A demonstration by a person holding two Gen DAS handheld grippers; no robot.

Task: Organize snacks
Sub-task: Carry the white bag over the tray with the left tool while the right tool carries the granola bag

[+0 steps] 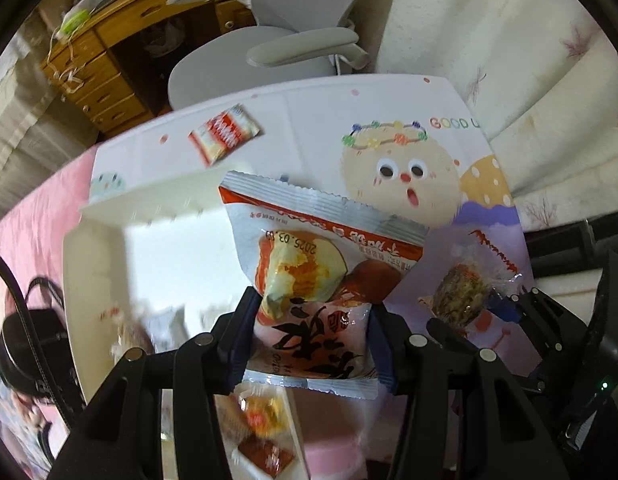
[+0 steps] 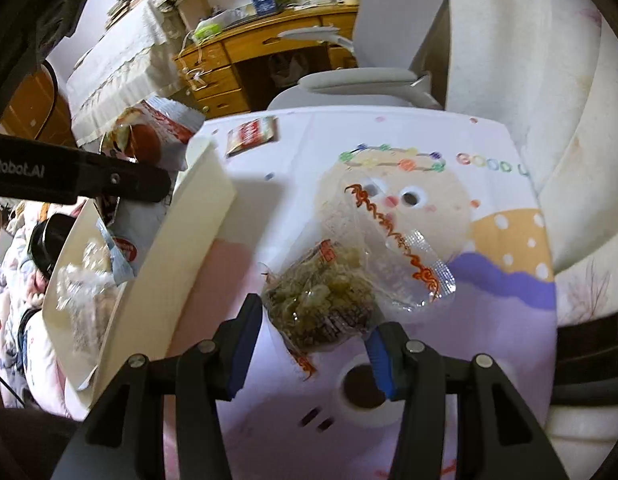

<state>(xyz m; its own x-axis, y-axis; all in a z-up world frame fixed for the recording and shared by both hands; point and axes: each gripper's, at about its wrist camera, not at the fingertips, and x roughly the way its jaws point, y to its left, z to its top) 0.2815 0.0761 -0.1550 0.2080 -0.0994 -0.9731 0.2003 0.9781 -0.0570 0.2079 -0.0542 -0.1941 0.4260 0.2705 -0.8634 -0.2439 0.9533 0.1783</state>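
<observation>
Snack packet (image 1: 309, 280) hangs pinched in the left gripper (image 1: 309, 332) above the white box (image 1: 149, 200). Right gripper (image 2: 313, 344) sits open around the clear-wrapped snack (image 2: 325, 304) on the tablecloth (image 2: 509, 320). Risk: slick film slipping, missing the box.

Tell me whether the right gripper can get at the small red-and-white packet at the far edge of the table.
Probably not right away. The right gripper has its fingers around the clear snack bag, so it is occupied. Otherwise the tabletop between it and the red-and-white packet looks unobstructed, with the white tray off to the left.
</observation>
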